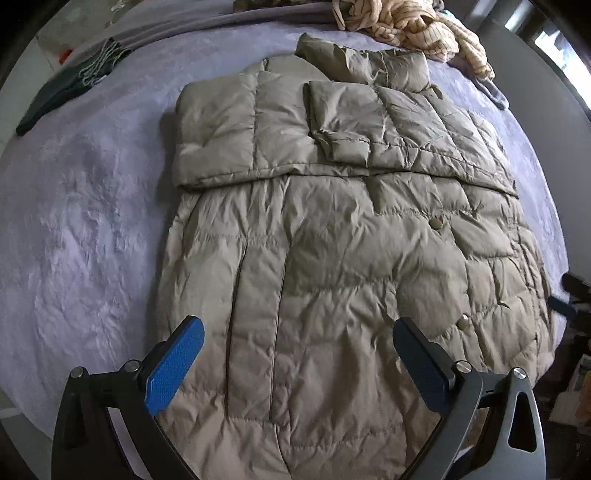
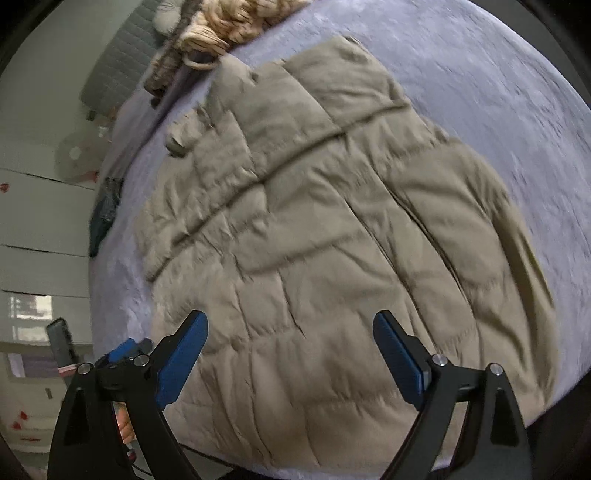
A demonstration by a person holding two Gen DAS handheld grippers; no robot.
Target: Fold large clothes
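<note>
Nearest us, the left tool (image 1: 297,345) hangs over the hem end of the khaki puffer coat (image 1: 332,258), fingers spread wide and released, nothing between them. The right tool (image 2: 290,338) hovers likewise above the coat (image 2: 325,240), released, gripping nothing. The coat lies flat across the lavender bed cover (image 1: 81,221), both sleeves folded in over the chest. Farther off, a dark garment (image 1: 66,92) sits on the left and a cream striped garment (image 1: 406,26) is heaped beyond the collar.

A lilac blanket (image 1: 85,206) bears a striped cream garment (image 1: 406,26) and dark clothes (image 1: 70,85).
</note>
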